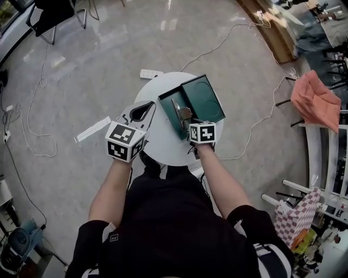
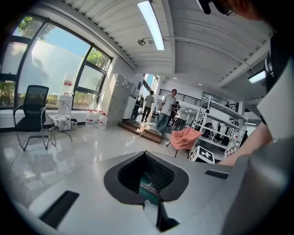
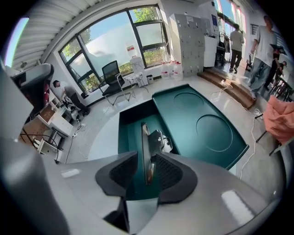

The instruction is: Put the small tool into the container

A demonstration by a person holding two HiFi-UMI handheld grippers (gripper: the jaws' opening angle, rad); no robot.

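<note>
A dark green container stands open on the round white table, its lid folded back to the right. The small tool, slim and metallic, lies in the container's tray. In the right gripper view the tool runs lengthwise between the pads of my right gripper. Narrow gaps show on both sides, so the jaws are open around it, low in the tray. My left gripper hovers left of the container with its tips together, and only a sliver of green shows between its pads.
A power strip and white cables lie on the floor beyond the table. A white strip lies to the left. An orange chair stands at the right, a black office chair far left. People stand in the distance.
</note>
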